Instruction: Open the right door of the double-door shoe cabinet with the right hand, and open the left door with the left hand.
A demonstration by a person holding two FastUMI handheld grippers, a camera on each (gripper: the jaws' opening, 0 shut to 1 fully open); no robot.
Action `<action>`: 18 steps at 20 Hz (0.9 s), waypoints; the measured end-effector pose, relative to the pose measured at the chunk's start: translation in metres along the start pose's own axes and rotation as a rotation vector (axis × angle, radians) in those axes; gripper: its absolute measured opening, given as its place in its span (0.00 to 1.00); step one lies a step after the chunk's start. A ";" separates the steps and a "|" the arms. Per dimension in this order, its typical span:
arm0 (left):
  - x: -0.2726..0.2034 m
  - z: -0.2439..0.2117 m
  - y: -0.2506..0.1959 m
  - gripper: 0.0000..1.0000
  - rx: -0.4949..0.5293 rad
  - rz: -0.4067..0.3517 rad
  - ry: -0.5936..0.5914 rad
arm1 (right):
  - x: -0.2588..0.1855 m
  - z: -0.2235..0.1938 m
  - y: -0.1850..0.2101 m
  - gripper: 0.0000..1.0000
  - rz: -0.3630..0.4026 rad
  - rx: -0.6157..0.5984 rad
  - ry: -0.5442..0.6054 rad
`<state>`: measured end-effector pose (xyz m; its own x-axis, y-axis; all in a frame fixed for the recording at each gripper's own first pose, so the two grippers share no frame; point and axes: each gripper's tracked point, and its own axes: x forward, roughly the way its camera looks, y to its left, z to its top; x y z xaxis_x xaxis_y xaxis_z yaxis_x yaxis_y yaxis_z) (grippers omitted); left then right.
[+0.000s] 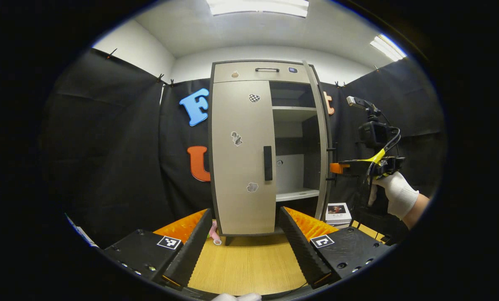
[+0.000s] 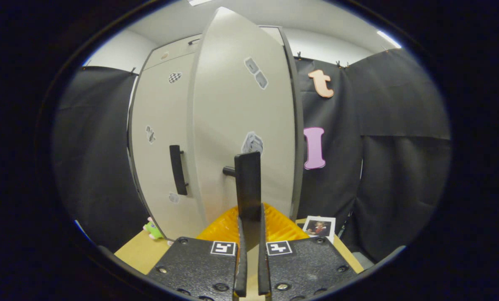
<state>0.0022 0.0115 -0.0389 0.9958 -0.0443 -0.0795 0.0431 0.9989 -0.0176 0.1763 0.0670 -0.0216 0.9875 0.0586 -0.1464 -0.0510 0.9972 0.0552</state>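
The grey double-door shoe cabinet stands on the table ahead. Its left door is closed, with a black vertical handle. My left gripper is open in front of that door, a short way back, holding nothing. The right door is swung out and seen edge-on, showing the shelves inside. A gloved hand holds my right gripper at that door. In the right gripper view the right door is close ahead, and my right gripper is shut on its black handle.
The cabinet rests on a wooden table. A small framed photo lies by the cabinet's right foot, and a small toy by its left foot. A drawer with a handle tops the cabinet. Black cloth walls the booth on both sides.
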 end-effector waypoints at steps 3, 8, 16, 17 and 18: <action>0.005 0.000 -0.013 0.96 0.002 -0.019 0.002 | -0.001 0.000 -0.011 0.11 -0.040 0.015 -0.007; 0.012 0.001 -0.044 0.96 0.003 -0.037 0.007 | -0.003 0.003 -0.025 0.04 -0.058 -0.005 -0.012; 0.015 0.013 -0.098 0.96 -0.041 -0.014 0.000 | -0.001 0.004 -0.046 0.04 -0.023 -0.027 -0.004; 0.016 0.015 -0.102 0.96 -0.034 -0.003 -0.001 | -0.002 0.004 -0.048 0.04 -0.011 -0.024 -0.004; 0.016 0.014 -0.106 0.96 -0.027 0.007 0.004 | -0.001 0.004 -0.044 0.04 0.013 -0.010 -0.002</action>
<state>0.0151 -0.0954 -0.0240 0.9957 -0.0376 -0.0841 0.0340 0.9985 -0.0436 0.1786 0.0233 -0.0197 0.9870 0.0716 -0.1438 -0.0654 0.9967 0.0475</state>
